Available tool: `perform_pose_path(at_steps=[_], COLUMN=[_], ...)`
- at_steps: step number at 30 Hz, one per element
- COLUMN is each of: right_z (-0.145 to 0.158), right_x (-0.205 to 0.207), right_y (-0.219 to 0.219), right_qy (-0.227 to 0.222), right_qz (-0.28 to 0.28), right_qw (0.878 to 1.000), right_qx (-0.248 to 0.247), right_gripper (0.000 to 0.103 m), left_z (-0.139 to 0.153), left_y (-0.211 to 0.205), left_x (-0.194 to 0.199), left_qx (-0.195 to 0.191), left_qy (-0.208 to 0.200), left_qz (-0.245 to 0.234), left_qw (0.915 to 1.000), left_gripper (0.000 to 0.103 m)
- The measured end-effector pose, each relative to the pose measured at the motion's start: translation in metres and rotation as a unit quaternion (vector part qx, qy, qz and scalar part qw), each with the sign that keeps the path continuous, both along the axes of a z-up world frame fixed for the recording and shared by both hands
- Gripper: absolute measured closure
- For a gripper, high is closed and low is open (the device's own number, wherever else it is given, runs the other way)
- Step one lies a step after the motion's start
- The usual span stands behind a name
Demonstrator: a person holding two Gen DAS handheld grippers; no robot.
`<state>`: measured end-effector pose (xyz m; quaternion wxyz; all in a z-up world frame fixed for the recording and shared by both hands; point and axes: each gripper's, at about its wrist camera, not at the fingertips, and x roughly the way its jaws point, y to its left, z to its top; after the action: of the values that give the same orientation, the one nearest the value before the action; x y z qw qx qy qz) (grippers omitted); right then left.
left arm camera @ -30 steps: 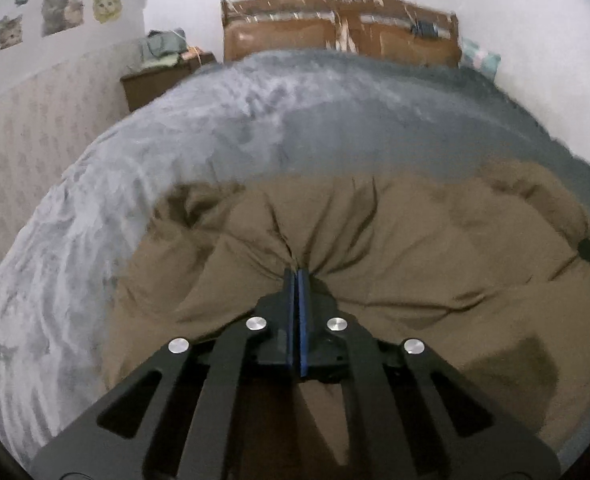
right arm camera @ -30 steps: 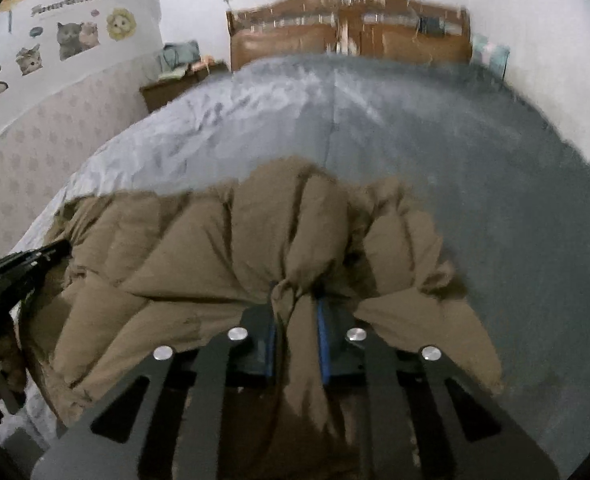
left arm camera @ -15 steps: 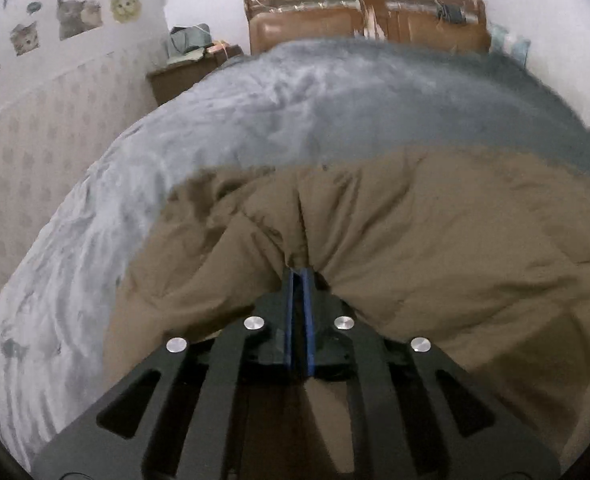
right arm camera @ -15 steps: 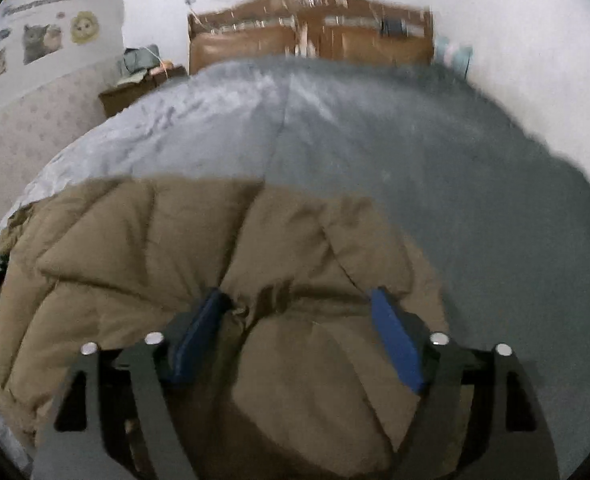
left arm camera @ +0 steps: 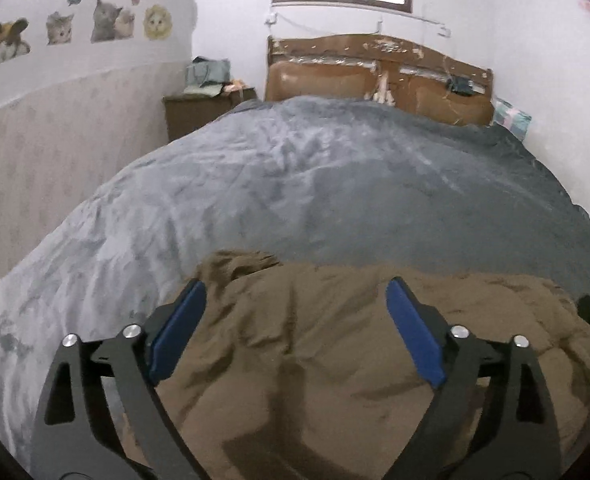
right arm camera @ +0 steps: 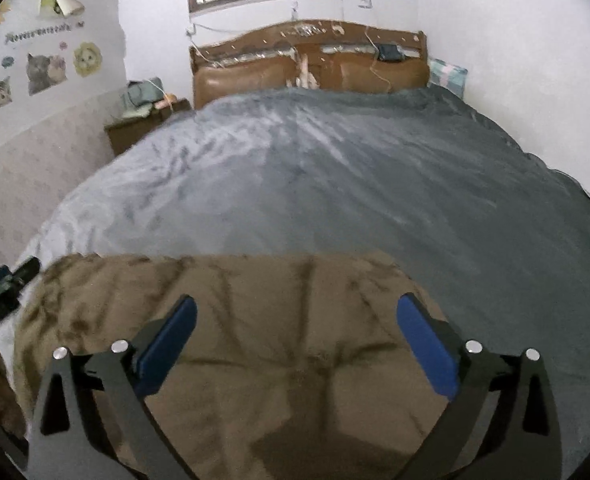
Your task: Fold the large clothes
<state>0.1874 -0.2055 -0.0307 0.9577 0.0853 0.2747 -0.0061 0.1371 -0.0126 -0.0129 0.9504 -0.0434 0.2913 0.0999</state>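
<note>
The brown padded garment (left arm camera: pixel 335 360) lies bunched on the near end of the grey bedspread (left arm camera: pixel 295 184), filling the 6 o'clock part of both views. The left gripper (left arm camera: pixel 295 304) stands with its blue pads (left arm camera: pixel 179 332) wide apart, jaws having just been opening; the garment lies under the gap, unpressed. The right gripper (right arm camera: pixel 295 320) shows the same: pads (right arm camera: pixel 423 344) spread, jaws just opened, nothing clamped. The wooden headboard (right arm camera: pixel 307 64) sits at 12 o'clock, a nightstand (right arm camera: pixel 143 124) at 10 o'clock.
</note>
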Motion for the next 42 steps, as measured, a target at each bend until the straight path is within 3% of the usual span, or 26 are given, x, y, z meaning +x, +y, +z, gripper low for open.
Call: perform_pose_path(at_steps=[6, 9, 11, 27, 32, 37, 39, 41, 42], right_z=[-0.028, -0.051, -0.067, -0.088, -0.091, -0.098, -0.099, -0.097, -0.096], right_x=[0.023, 0.039, 0.047, 0.053, 0.052, 0.053, 0.046, 0.036, 0.028], right_y=[0.019, 0.024, 0.028, 0.022, -0.001, -0.040, -0.060, -0.087, -0.105], right_qy=[0.017, 0.038, 0.050, 0.036, 0.039, 0.056, 0.068, 0.077, 0.082], right_qz=[0.022, 0.018, 0.029, 0.028, -0.010, -0.048, -0.093, -0.107, -0.095], right_qw=[1.000, 0.999, 0.998, 0.997, 0.998, 0.997, 0.992, 0.991, 0.992], right_qx=[0.003, 0.003, -0.002, -0.055, -0.051, -0.030, -0.046, -0.011, 0.030], right_gripper=[0.002, 0.002, 0.002, 0.002, 0.002, 0.002, 0.002, 0.002, 0.002], left_z=[-0.029, -0.054, -0.065, -0.084, -0.085, -0.086, -0.084, -0.075, -0.066], left_y=[-0.032, -0.040, -0.033, -0.027, -0.010, 0.019, 0.028, 0.039, 0.048], left_x=[0.011, 0.019, 0.021, 0.030, 0.029, 0.031, 0.027, 0.019, 0.012], left_qx=[0.025, 0.078, 0.081, 0.109, 0.120, 0.089, 0.095, 0.079, 0.064], left_qy=[0.017, 0.066, 0.080, 0.067, 0.063, 0.071, 0.070, 0.065, 0.057], left_qz=[-0.035, -0.027, -0.022, -0.010, 0.022, 0.046, 0.049, 0.046, 0.042], left_qw=[0.9989, 0.9944, 0.9933, 0.9917, 0.9906, 0.9924, 0.9918, 0.9937, 0.9954], left_gripper=[0.008, 0.004, 0.003, 0.003, 0.003, 0.003, 0.003, 0.003, 0.003])
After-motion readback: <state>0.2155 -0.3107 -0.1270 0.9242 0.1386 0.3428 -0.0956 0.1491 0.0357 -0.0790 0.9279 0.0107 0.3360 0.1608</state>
